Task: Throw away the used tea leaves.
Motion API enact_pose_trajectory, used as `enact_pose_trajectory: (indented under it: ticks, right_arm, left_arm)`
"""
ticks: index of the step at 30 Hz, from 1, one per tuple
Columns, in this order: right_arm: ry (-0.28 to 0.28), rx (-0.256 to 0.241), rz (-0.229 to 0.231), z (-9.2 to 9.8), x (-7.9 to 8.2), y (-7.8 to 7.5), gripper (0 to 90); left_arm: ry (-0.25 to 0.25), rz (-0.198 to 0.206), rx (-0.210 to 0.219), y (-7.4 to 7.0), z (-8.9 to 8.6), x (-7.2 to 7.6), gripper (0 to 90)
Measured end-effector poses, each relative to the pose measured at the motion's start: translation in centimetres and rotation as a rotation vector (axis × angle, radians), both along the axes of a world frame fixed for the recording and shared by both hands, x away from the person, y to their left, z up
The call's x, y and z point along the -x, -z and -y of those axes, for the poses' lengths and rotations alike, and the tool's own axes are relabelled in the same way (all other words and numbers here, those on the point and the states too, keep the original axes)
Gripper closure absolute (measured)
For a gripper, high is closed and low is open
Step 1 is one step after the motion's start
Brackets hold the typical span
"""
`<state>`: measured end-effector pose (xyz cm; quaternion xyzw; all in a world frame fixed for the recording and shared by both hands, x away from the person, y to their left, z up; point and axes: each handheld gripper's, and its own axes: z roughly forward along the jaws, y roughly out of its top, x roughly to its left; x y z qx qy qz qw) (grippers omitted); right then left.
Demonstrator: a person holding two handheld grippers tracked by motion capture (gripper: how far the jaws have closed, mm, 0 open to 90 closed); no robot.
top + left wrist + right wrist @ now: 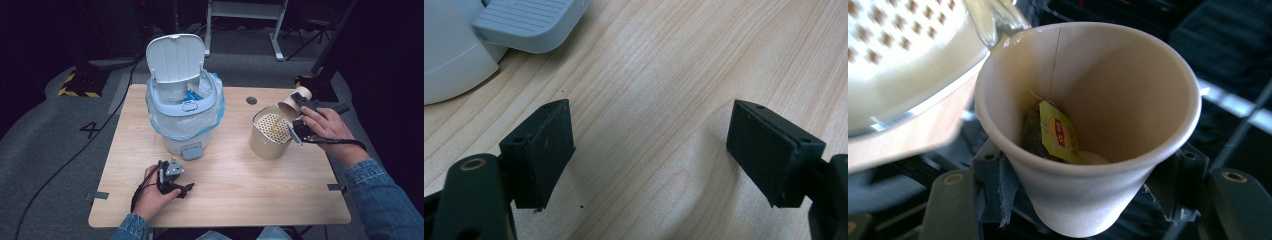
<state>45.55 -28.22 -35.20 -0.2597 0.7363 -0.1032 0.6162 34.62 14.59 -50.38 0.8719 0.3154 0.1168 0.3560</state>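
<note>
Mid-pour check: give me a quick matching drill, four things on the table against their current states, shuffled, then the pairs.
1. paper cup
2. bin lid
3. left gripper
4. strainer pot

A. raised open
B. tilted, clamped in the right gripper
C. resting on the table, jaws apart, holding nothing
D. upright, taking the liquid

Pairs: 1-B, 2-A, 3-C, 4-D

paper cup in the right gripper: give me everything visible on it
The paper cup is plain off-white, tapered, with a rolled rim and a side seam inside. The right gripper clamps its lower wall between black fingers. It is tipped with its mouth over the rim of the beige perforated strainer pot, and a thin stream of liquid runs from its lip. A wet tea bag with a yellow tag clings inside near the bottom.
</note>
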Motion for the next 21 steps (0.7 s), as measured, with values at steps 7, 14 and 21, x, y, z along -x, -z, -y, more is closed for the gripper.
enact_pose_trajectory:
  ticks: [7,14,21]
  right_arm:
    - [-0.033,0.205,0.197,-0.5,0.7,0.8,37.6]
    - [-0.061,0.344,0.327,-0.9,1.3,1.3,37.6]
    - [-0.086,0.421,0.378,-1.1,1.7,1.6,37.6]
  left_arm:
    - [0.000,0.000,0.000,0.0,0.0,0.0,19.2]
    - [0.000,0.000,0.000,0.0,0.0,0.0,19.2]
    - [0.000,0.000,0.000,0.0,0.0,0.0,19.2]
